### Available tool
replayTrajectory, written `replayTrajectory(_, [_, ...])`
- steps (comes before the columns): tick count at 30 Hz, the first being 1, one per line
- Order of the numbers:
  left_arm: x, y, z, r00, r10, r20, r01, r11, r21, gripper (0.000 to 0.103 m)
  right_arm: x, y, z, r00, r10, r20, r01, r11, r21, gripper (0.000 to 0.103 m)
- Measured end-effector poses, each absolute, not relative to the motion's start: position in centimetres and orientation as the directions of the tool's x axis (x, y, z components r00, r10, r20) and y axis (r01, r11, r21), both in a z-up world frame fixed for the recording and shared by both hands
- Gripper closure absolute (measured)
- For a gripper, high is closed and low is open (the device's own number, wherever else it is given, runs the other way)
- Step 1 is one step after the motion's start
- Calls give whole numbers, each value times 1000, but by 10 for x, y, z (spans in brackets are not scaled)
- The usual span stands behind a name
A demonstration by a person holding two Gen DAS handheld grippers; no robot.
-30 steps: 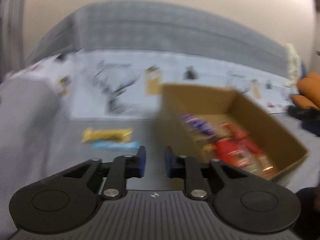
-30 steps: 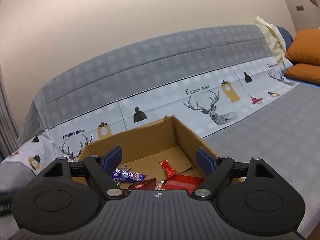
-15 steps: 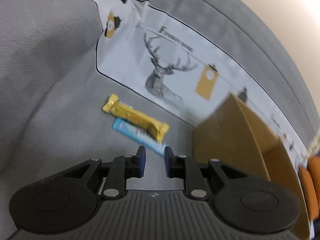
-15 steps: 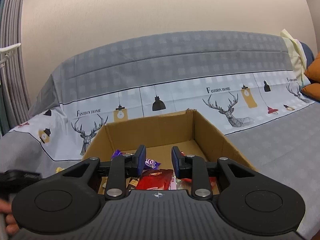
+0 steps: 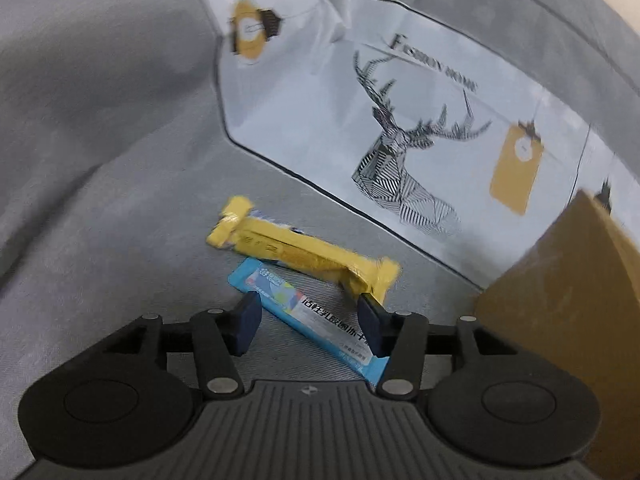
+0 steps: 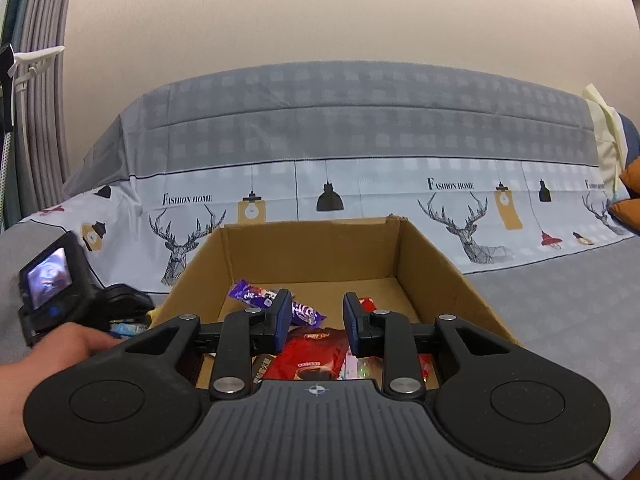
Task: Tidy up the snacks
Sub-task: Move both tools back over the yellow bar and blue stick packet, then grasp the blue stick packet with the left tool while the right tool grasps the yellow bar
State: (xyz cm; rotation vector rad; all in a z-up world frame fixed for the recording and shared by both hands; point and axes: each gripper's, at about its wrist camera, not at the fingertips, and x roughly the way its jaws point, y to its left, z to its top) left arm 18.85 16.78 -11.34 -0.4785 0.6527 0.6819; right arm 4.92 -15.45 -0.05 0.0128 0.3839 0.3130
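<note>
On the grey bed cover, left of the cardboard box (image 5: 568, 304), a blue snack packet (image 5: 320, 322) lies flat. A yellow snack bar (image 5: 296, 254) rests just behind it, overlapping its far edge. My left gripper (image 5: 308, 304) points down at them, its jaws opening, with the blue packet between the fingers and no pad pressing on it. My right gripper (image 6: 317, 304) hovers over the open box (image 6: 312, 248), its jaws narrow and empty. Below it lie a purple snack (image 6: 256, 298) and a red packet (image 6: 316, 354).
A person's hand (image 6: 60, 348) holds the left gripper's body (image 6: 52, 280) to the left of the box. A deer-print sheet (image 6: 460, 216) and a grey headboard cover run behind. Orange cushions (image 6: 628, 200) sit at the far right. Curtains (image 6: 36, 120) hang on the left.
The left gripper swung away from the box and down to the two snacks beside it, and its jaws widened. The right gripper's jaws narrowed from wide and it levelled over the box.
</note>
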Motion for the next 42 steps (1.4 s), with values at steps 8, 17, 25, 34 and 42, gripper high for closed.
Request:
replayTrajectory(8, [179,163,-111,514,458,-725,-706,706,-54,90,54,-144,-4,872,287,-397,-307,952,13,72])
replayTrajectory(17, [126,199,-92,406,497,-767,-848,517,-113,86,80,-105,15,823,356,-443,-402,916,-11,72])
replayTrajectory(25, [124,200,-95,414,474,-777,-846,516,-136,93,167,32,69,530,616,-582,-582,764,279,58])
replayTrajectory(34, [85,240,-87,446,380,-810,-842,485,-236,94,255,171,-41,234,464,-855,-454,829,326,49])
replayTrajectory(42, [69,248,-88,468,334,-818,-801,550,-234,92,282,195,-95,240,379,-894,-258,912,318,31])
